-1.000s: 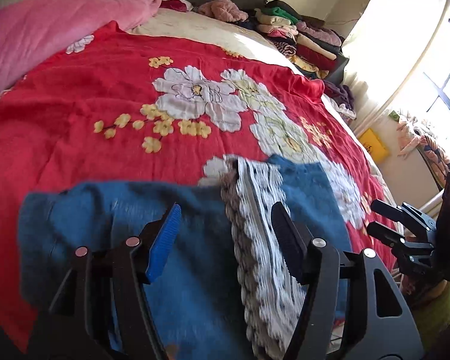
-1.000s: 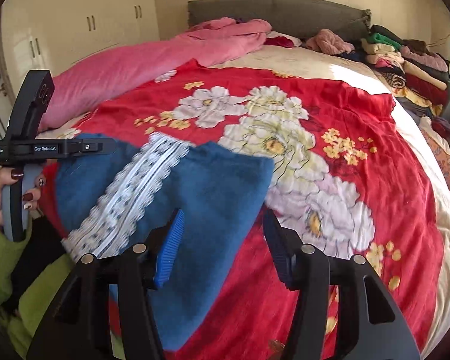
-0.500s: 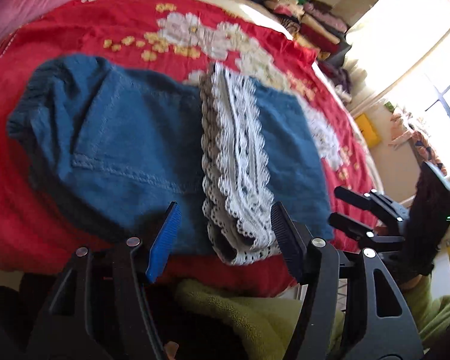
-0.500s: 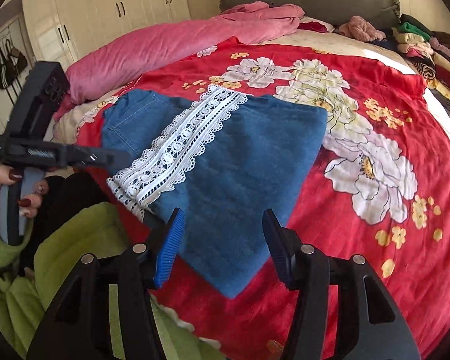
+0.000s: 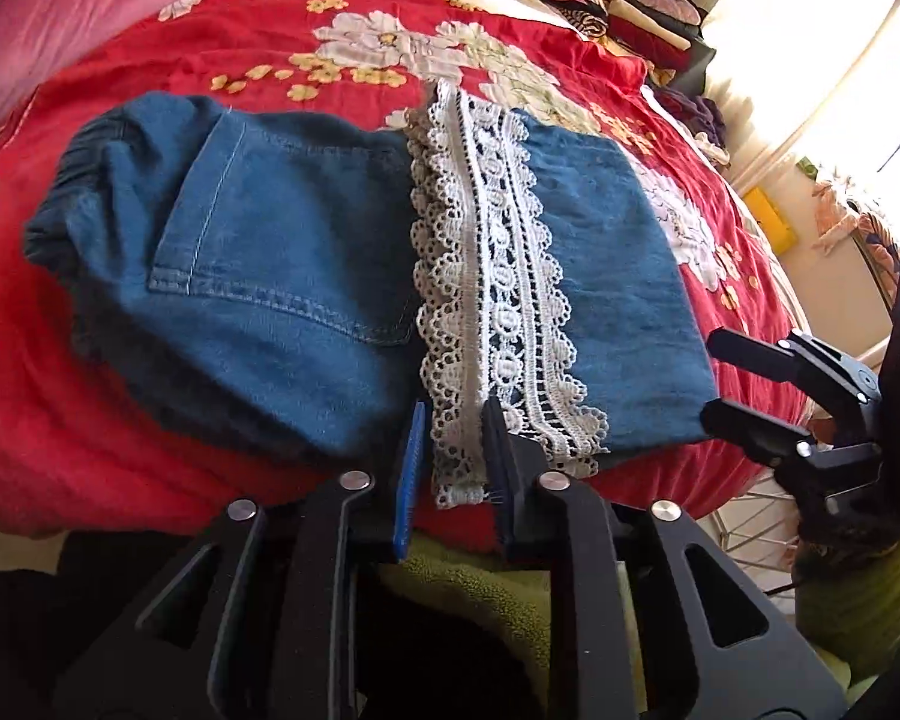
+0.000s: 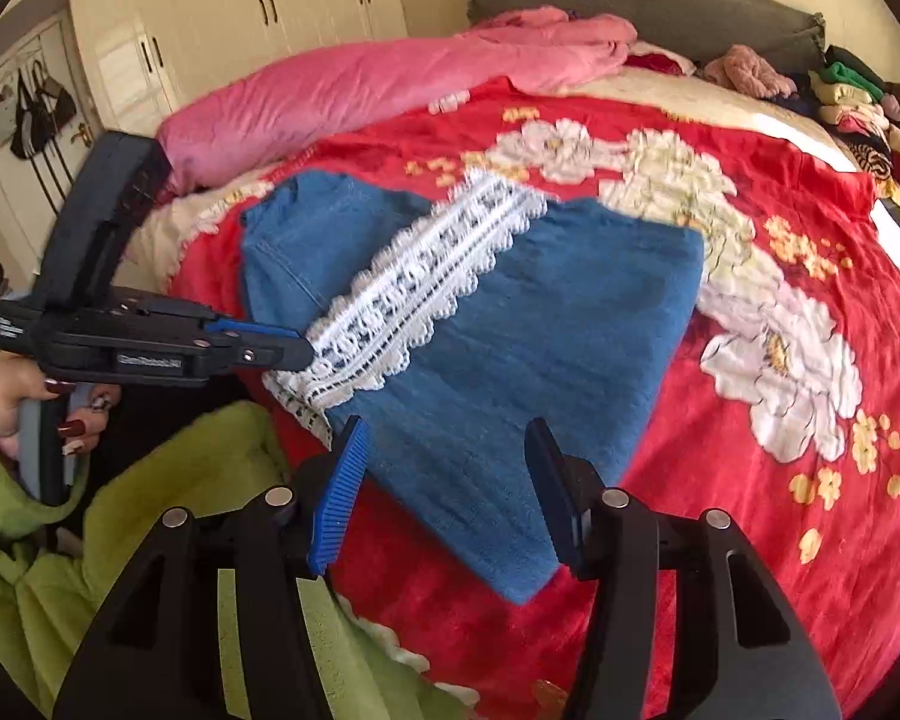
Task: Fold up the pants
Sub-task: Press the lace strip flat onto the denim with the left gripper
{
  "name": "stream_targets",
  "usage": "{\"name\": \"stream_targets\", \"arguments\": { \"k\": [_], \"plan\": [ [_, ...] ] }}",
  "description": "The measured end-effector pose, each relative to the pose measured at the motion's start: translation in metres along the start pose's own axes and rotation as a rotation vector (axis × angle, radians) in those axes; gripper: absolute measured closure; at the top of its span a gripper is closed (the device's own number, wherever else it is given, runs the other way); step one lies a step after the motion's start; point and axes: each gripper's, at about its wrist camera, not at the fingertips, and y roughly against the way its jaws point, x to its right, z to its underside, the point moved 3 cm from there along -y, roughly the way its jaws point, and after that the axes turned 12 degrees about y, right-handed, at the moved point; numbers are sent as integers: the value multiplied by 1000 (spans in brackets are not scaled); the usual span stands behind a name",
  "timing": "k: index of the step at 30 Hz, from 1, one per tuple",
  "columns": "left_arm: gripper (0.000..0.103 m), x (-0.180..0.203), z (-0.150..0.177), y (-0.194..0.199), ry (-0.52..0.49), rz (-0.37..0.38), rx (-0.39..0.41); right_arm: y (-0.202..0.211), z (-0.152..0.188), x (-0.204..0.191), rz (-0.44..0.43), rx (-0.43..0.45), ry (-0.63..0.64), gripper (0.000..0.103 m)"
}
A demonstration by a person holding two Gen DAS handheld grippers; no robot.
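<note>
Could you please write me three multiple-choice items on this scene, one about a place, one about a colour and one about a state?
1. Where do the pants lie?
A. On the red floral bedspread
B. On the floor
C. On the pile of folded clothes

2. What colour is the lace trim on the pants?
A. Black
B. White
C. Yellow

3. How is the left tool set?
A. Wide open, away from the pants
B. Shut on the pink blanket
C. Closed on the near end of the lace trim

Answers: 1 A, red cloth with white flowers shows all round the denim. 2 B, the scalloped strip is white in both views. 3 C, its two fingers pinch the lace at the bed edge, while the right tool stands open over the denim corner.
</note>
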Motion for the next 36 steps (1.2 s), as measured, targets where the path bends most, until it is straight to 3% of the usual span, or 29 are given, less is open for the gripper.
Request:
{"name": "stream_targets", "arguments": {
  "k": [5, 19, 26, 31, 36],
  "plan": [
    [83, 3, 3, -4, -42, -28, 3, -23, 24, 13, 43, -118, -61, 53],
    [82, 7, 5, 0, -61, -40, 17, 4, 21, 26, 32, -26, -158, 51],
    [82, 11, 4, 8, -72, -46, 36, 18, 20, 26, 58, -2, -165, 35],
    [73, 14, 5, 14, -80, -58, 54, 26, 16, 26, 89, 21, -159, 23],
    [63, 16, 4, 25, -86, -62, 84, 35, 13, 30, 115, 48, -176, 22]
  ]
}}
